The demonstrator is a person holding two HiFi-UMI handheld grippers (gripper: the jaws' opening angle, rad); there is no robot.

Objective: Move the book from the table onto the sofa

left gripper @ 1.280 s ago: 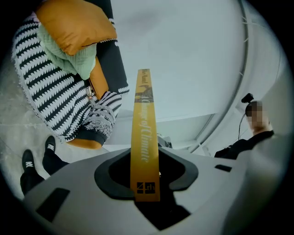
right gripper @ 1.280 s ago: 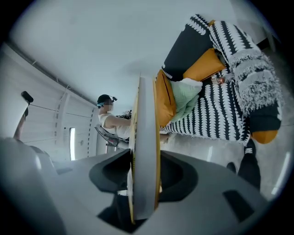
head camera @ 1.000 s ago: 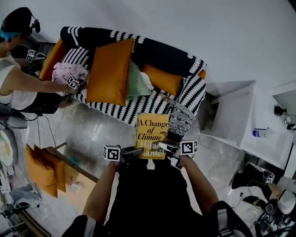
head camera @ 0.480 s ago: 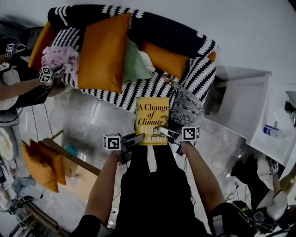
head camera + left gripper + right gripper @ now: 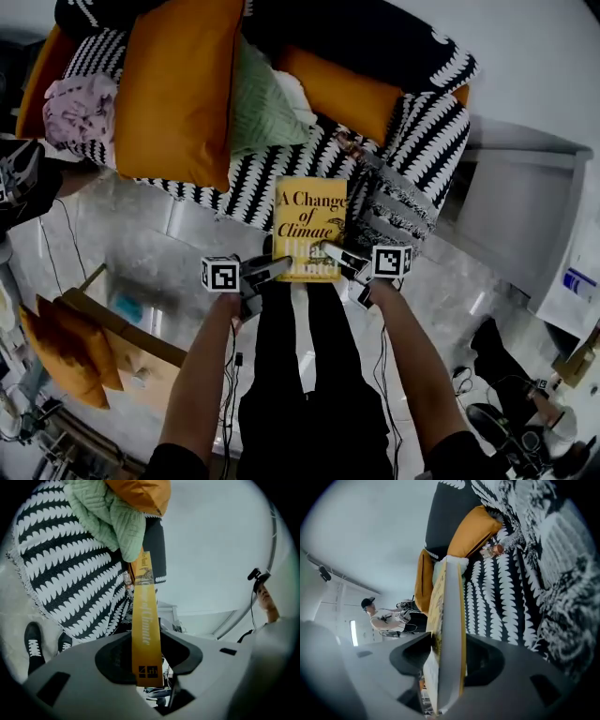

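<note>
A yellow book [image 5: 310,221] titled "A Change of Climate" is held up flat between both grippers, its far half over the front edge of the black-and-white patterned sofa [image 5: 211,192]. My left gripper [image 5: 274,271] is shut on the book's near left corner. My right gripper [image 5: 335,253] is shut on its near right corner. In the left gripper view the yellow spine [image 5: 145,620] stands between the jaws of the left gripper [image 5: 149,660]. In the right gripper view the white page edge [image 5: 452,630] sits clamped in the right gripper [image 5: 445,663], with the sofa [image 5: 506,597] beyond.
On the sofa lie a large orange cushion [image 5: 178,84], a green cushion [image 5: 264,101], a smaller orange cushion [image 5: 342,94] and a pink bundle [image 5: 80,108]. A grey throw [image 5: 392,211] hangs over its right arm. A wooden table [image 5: 141,354] stands lower left, a white cabinet [image 5: 530,220] at the right.
Both grippers have risen with the book and come nearer the sofa. The sofa now fills the top of the head view. The other person at the left has slid almost out of view.
</note>
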